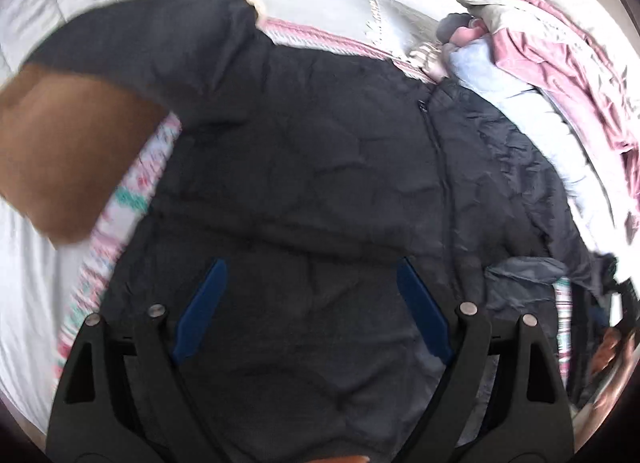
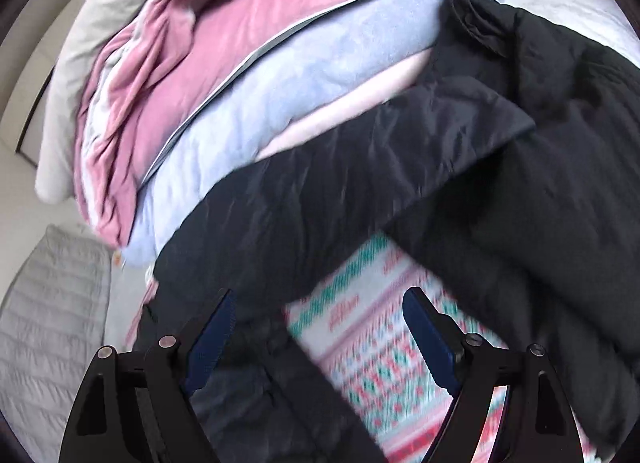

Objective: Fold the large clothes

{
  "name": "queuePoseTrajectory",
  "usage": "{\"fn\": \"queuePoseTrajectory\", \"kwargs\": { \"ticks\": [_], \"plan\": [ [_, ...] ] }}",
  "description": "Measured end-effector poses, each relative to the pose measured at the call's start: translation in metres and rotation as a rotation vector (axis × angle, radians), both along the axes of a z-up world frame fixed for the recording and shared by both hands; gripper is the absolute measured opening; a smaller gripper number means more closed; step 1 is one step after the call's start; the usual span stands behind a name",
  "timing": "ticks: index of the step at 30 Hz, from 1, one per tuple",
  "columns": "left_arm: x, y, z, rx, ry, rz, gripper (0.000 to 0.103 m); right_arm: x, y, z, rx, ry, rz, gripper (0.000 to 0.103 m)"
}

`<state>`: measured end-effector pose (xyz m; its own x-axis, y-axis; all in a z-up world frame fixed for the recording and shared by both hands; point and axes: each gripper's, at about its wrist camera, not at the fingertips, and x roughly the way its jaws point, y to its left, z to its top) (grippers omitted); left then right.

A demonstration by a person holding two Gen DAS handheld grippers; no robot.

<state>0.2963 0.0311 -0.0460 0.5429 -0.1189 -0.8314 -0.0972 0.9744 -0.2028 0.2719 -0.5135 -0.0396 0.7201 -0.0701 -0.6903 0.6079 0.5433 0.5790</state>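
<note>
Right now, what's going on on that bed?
A person is folding a black padded jacket spread on a patterned blanket. Both the left gripper and the right gripper hover over it with jaws open, holding nothing. A pile of pink and pale blue bedding lies beside the jacket.

I saw bright, soft daylight in both views, washing the white bedding (image 1: 24, 283) nearly blank. The black jacket (image 1: 300, 151) stayed dark, its folds faint. Motion blur smeared the patterned blanket (image 2: 380, 363); fisheye bending and black corners framed everything.
</note>
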Motion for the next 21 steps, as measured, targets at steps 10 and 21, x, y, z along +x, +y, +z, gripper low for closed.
{"fn": "queuePoseTrajectory", "kwargs": {
  "ticks": [10,21],
  "plan": [
    [0.011,0.047,-0.009,-0.046,0.036,0.084,0.087,0.061,-0.039,-0.044,-0.014,0.1,-0.137,0.021],
    [0.008,0.091,0.008,-0.064,-0.014,0.158,0.087,0.073,0.013,0.042,-0.4,-0.059,-0.205,0.004]
  ]
}}
